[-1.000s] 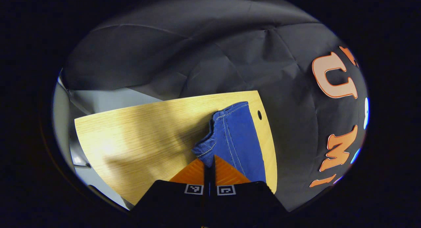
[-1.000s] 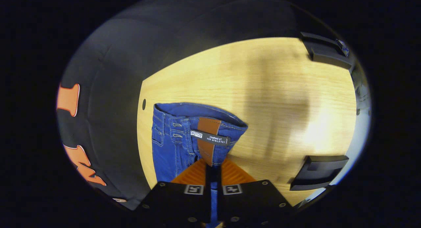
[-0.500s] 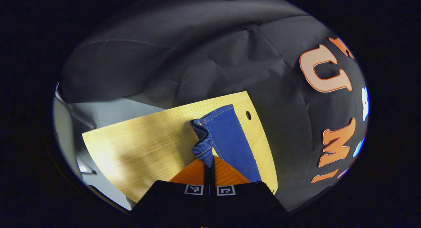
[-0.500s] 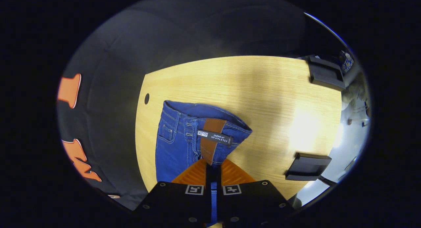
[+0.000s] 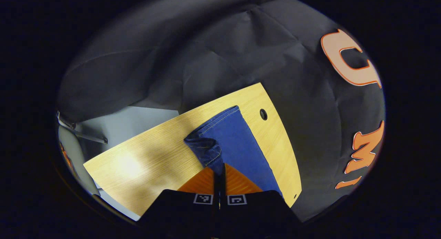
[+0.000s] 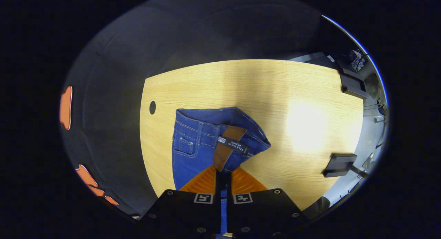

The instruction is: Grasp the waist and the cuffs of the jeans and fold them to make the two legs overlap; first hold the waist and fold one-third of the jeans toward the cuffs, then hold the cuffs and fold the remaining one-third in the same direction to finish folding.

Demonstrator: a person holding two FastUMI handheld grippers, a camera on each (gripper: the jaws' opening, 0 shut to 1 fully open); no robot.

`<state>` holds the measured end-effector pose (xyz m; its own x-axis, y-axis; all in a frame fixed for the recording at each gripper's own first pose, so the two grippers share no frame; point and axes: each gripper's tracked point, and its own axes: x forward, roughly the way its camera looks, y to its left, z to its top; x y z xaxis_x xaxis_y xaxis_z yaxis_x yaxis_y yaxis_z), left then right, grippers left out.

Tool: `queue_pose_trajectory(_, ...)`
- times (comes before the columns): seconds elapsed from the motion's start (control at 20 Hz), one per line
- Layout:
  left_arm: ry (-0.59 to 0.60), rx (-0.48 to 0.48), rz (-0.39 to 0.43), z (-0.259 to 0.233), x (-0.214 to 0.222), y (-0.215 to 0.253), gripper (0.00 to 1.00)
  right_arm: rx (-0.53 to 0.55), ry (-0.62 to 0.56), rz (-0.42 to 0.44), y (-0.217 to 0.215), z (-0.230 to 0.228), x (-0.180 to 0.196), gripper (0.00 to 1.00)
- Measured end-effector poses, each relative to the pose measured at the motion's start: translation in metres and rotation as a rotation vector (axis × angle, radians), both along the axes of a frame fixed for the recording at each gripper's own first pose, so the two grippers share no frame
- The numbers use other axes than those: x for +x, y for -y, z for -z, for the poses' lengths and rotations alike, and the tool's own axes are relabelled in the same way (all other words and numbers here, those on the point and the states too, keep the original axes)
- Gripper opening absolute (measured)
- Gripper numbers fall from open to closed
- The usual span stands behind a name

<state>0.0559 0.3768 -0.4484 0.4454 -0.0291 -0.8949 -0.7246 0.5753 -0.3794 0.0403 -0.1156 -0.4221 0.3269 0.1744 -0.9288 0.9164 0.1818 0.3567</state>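
Blue jeans lie on a light wooden table. In the left gripper view a leg of the jeans [image 5: 237,142] runs toward the table's far corner, and its cuff [image 5: 205,149] is bunched and lifted at my left gripper [image 5: 219,170], which is shut on it. In the right gripper view the waist [image 6: 220,128], with a brown leather patch [image 6: 225,149] and a dark tag, is raised off the table. My right gripper [image 6: 223,173] is shut on the waistband just below the patch.
The wooden table [image 6: 268,94] has a round hole [image 6: 152,107] near the jeans' far edge, which also shows as the round hole [image 5: 263,114] in the left gripper view. Two black stands [image 6: 339,163] [image 6: 353,84] sit along the table's right side. The black booth wall [image 5: 206,60] hangs behind the table.
Both grippers have risen and drawn back, lifting the cuff and the waist higher; the table looks farther off in both views. Both grips are unchanged.
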Motion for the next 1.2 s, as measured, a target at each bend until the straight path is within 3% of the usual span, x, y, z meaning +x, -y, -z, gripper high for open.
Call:
queue_pose_trajectory(0.3,-0.107,0.007,0.093,0.040,0.048,-0.003,0.01,0.006,-0.037,-0.049,-0.010,0.005,0.058,0.07)
queue_pose_trajectory(0.45,-0.135,0.031,0.142,0.037,0.070,-0.007,0.01,0.021,-0.041,-0.057,-0.017,0.012,0.091,0.07)
queue_pose_trajectory(0.65,-0.167,0.067,0.204,0.041,0.095,-0.012,0.00,0.023,-0.051,-0.136,-0.029,0.024,0.127,0.07)
queue_pose_trajectory(0.75,-0.187,0.126,0.275,0.048,0.103,-0.013,0.04,0.007,-0.058,-0.166,-0.032,0.030,0.133,0.07)
queue_pose_trajectory(0.9,-0.141,0.172,0.309,0.044,0.116,-0.007,0.17,0.023,0.012,-0.173,-0.034,0.024,0.148,0.07)
queue_pose_trajectory(0.95,-0.118,0.203,0.304,0.041,0.121,-0.010,0.23,0.019,0.058,-0.174,-0.030,0.015,0.153,0.23)
queue_pose_trajectory(1.0,-0.077,0.225,0.301,0.030,0.128,-0.012,0.42,0.011,0.112,-0.165,-0.027,0.006,0.163,0.29)
queue_pose_trajectory(1.05,-0.030,0.247,0.291,0.025,0.135,-0.013,0.45,-0.011,0.157,-0.157,-0.019,-0.003,0.169,0.42)
queue_pose_trajectory(1.15,0.040,0.285,0.276,0.005,0.145,-0.014,0.45,-0.070,0.200,-0.165,-0.004,-0.015,0.164,0.50)
queue_pose_trajectory(1.2,0.077,0.286,0.284,-0.006,0.148,-0.009,0.56,-0.095,0.201,-0.190,0.000,-0.019,0.156,0.53)
